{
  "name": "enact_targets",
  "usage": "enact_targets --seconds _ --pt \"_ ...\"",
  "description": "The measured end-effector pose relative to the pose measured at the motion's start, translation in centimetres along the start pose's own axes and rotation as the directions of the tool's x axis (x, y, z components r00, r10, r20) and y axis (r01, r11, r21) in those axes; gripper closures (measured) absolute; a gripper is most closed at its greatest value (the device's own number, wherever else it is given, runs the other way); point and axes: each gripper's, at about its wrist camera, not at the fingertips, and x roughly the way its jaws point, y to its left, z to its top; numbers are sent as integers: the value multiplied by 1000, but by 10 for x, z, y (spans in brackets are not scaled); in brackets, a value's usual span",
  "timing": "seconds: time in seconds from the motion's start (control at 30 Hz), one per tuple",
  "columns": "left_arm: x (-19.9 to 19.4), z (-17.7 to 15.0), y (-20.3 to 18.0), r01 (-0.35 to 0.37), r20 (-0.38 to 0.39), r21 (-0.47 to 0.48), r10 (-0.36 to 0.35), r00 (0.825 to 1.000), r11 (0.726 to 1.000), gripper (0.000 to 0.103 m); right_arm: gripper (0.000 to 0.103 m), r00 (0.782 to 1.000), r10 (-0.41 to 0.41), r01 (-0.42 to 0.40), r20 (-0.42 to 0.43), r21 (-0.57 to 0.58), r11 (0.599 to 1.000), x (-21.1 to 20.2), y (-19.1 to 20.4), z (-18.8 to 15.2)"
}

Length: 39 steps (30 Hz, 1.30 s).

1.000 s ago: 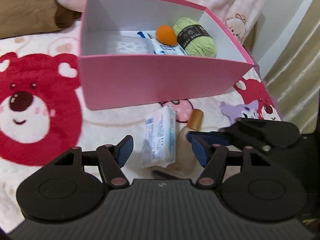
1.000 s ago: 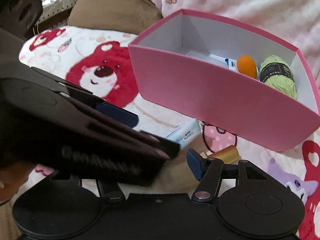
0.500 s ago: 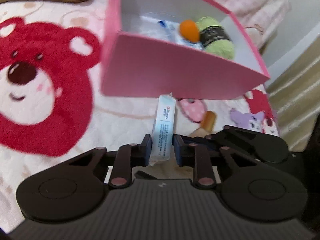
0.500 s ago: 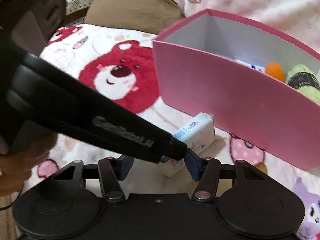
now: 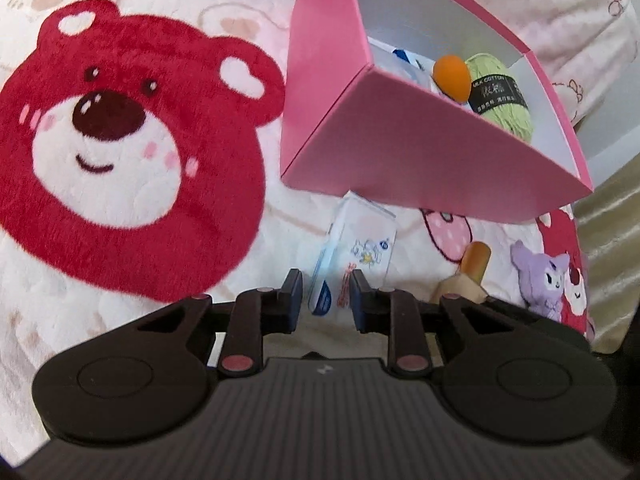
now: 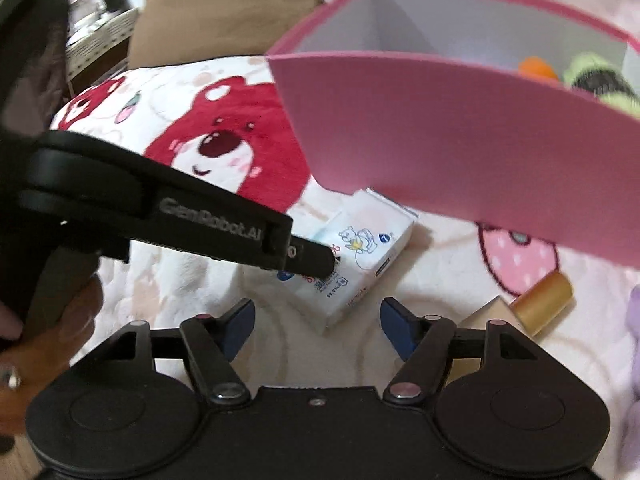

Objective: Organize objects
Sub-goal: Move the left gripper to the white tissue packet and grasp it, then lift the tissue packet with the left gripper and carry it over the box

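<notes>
A white tissue pack point(image 5: 360, 240) with blue print lies on the blanket just in front of the pink box point(image 5: 400, 152). My left gripper point(image 5: 326, 294) is shut on its near end. In the right wrist view the left gripper's finger point(image 6: 312, 258) reaches in from the left onto the pack point(image 6: 360, 256). My right gripper point(image 6: 318, 324) hovers close behind the pack with its jaws opening. The pack's near corner sits just ahead of the gap, and the pads do not touch it. Inside the box lie an orange ball point(image 5: 452, 74) and green yarn point(image 5: 504, 96).
A small bottle with a gold cap point(image 6: 544, 294) lies right of the pack, partly behind my right finger. The pink box wall point(image 6: 440, 140) rises directly ahead. A plush blanket with a red bear point(image 5: 108, 152) covers the surface; a brown cushion point(image 6: 208, 20) is behind.
My left gripper closed on the tissue pack and turned it on edge. The right gripper's jaws spread wider and dropped closer to the pack.
</notes>
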Motion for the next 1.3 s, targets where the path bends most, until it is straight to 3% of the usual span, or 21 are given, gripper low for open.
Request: enact_targets --seconds 0.1,0.3,0.47,0.57,0.7,1.0,1.3 --pt "5 1 -2 56 -29 12 -56 998 998 81 26 1000 1 -1 16 16 1000 7 2 3" --pt "4 -2 -1 155 -82 -36 -157 984 987 81 26 994 -89 92 63 -51 994 1 9 -6" --pt "9 -1 -3 73 -49 -13 -73 996 997 79 51 990 -119 123 70 -57 991 7 7 -13" --pt "12 -2 -4 94 -54 -19 -95 994 995 79 52 992 -111 115 62 -56 992 5 5 -13" --pt "2 -10 -20 57 -43 50 -55 998 997 80 52 994 -98 101 45 -63 993 -2 7 -16" --pt "-34 -32 -37 17 -90 111 -7 996 994 79 53 1000 -26 26 15 -47 999 -30 19 -32" --pt "-80 -43 -55 48 -47 120 -43 998 992 79 53 999 -34 36 11 -135 990 -76 35 -24"
